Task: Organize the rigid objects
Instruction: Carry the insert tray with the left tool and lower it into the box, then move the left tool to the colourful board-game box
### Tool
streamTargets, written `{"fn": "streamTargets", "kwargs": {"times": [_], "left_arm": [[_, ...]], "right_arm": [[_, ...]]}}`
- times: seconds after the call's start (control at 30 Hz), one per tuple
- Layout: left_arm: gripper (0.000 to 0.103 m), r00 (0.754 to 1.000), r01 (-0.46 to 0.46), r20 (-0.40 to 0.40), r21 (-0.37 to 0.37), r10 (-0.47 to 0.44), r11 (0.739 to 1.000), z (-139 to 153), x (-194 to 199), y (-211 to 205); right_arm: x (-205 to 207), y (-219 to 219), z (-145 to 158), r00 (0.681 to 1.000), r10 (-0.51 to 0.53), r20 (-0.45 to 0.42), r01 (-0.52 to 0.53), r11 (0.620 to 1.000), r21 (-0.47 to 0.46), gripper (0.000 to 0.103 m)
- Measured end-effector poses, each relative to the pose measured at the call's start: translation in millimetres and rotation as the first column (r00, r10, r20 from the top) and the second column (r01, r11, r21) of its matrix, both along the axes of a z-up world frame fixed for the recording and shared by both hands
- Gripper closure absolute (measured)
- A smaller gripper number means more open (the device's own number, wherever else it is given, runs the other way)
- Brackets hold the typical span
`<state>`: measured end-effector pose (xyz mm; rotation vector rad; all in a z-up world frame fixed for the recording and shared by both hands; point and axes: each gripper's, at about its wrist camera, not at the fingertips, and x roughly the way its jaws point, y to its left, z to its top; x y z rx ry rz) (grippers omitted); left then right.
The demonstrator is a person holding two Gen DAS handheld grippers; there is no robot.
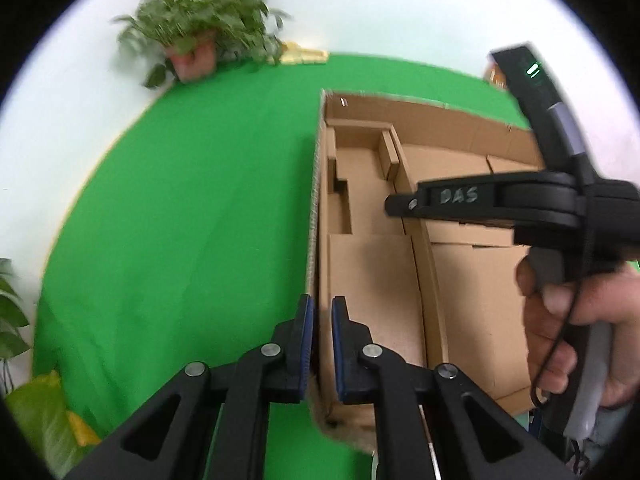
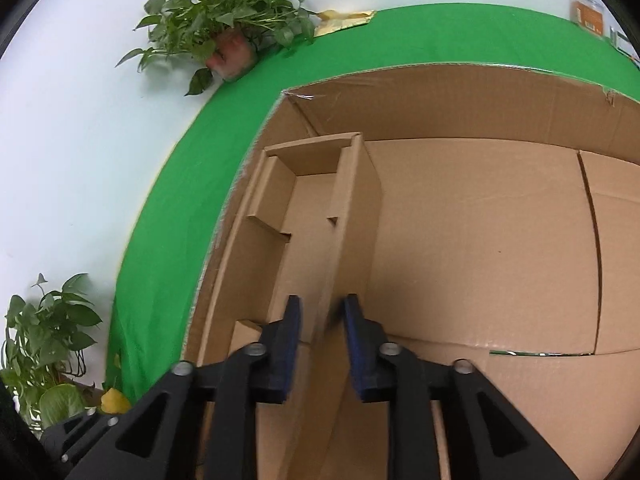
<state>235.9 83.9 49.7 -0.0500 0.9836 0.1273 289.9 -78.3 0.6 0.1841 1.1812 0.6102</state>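
- The left gripper (image 1: 321, 344) is clamped on the left wall of the cardboard box (image 1: 316, 216); its two blue pads press the thin corrugated edge from both sides.
- The right gripper (image 2: 320, 336) stands partly open inside the box, its jaws astride the upright cardboard divider (image 2: 352, 216) — whether the pads touch it I cannot tell.
- The box is open-topped, brown and matte, with rough-cut rims; inside are only cardboard partitions, forming a narrow channel along the left wall with two short cross-pieces, and a wide bare floor towards 3 o'clock.
- In the left wrist view a hand (image 1: 580, 332) holds the right gripper's handle at 3 o'clock.
- The box rests on a smooth green cloth (image 1: 180, 220).
- Two leafy potted plants: one (image 2: 228, 24) at 11 o'clock, one (image 2: 44, 344) at 8 o'clock.
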Motion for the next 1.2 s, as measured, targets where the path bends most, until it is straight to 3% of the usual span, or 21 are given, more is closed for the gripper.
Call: {"fn": "streamTargets", "kwargs": {"times": [0.07,0.1,0.13,0.17,0.2,0.23,0.27,0.33,0.53,0.67,0.77,0.87,1.03,1.13,1.2], "left_arm": [[0.089,0.997,0.005,0.077,-0.016,-0.003,1.0,16,-22,-2],[0.078,0.992,0.002,0.125,-0.026,0.001,1.0,26,-35,-3],[0.058,0.984,-0.003,0.177,-0.029,0.008,1.0,36,-49,-5],[0.044,0.976,-0.002,0.218,-0.029,0.008,1.0,44,-59,-3],[0.016,0.96,-0.005,0.279,-0.027,0.013,1.0,54,-78,-7],[0.005,0.935,-0.004,0.355,-0.034,0.015,0.999,63,-99,-9],[0.003,0.914,-0.001,0.406,-0.039,0.016,0.999,68,-113,-11],[0.0,0.888,0.02,0.46,-0.034,-0.002,0.999,78,-143,-20],[0.0,0.898,0.036,0.441,-0.055,-0.008,0.998,76,-192,-39],[0.0,0.923,0.059,0.383,-0.051,-0.035,0.997,61,-209,-51],[0.0,0.938,0.016,0.347,-0.011,-0.012,1.0,48,-224,-59],[0.0,0.956,0.025,0.294,-0.013,-0.02,1.0,36,-235,-66],[0.0,0.986,0.081,0.158,-0.154,-0.056,0.985,7,-246,-72],[0.0,0.989,0.134,0.083,-0.184,-0.12,0.974,-12,-251,-86],[0.0,0.987,0.153,0.069,-0.2,-0.142,0.968,-20,-258,-93]], "right_arm": [[-6,0,5,1.0,0.023,-0.012,-0.023,1.0,-0.007,0.064],[-13,-5,16,1.0,0.022,0.019,-0.022,1.0,-0.019,0.054],[-23,-15,34,0.997,0.007,0.08,-0.005,0.999,-0.032,0.046],[-33,-24,49,0.991,-0.006,0.131,0.012,0.999,-0.044,0.028],[-45,-36,65,0.982,-0.023,0.188,0.033,0.998,-0.053,0.013],[-64,-53,85,0.963,-0.043,0.265,0.06,0.997,-0.057,0.008],[-79,-66,99,0.947,-0.051,0.318,0.075,0.995,-0.063,0.004],[-117,-93,127,0.901,-0.059,0.43,0.111,0.989,-0.096,0.003],[-237,-165,158,0.763,-0.134,0.633,0.236,0.969,-0.08,0.001],[-298,-196,153,0.712,-0.144,0.687,0.312,0.942,-0.125,0.001],[-341,-210,140,0.713,-0.143,0.686,0.316,0.939,-0.133,0.001],[-377,-219,118,0.737,-0.077,0.671,0.255,0.952,-0.171,0.001],[-431,-233,82,0.8,0.035,0.599,0.063,0.988,-0.142,0.001],[-452,-233,56,0.859,0.12,0.498,-0.07,0.991,-0.118,0.001],[-460,-228,44,0.872,0.14,0.468,-0.088,0.987,-0.131,0.001]]}}
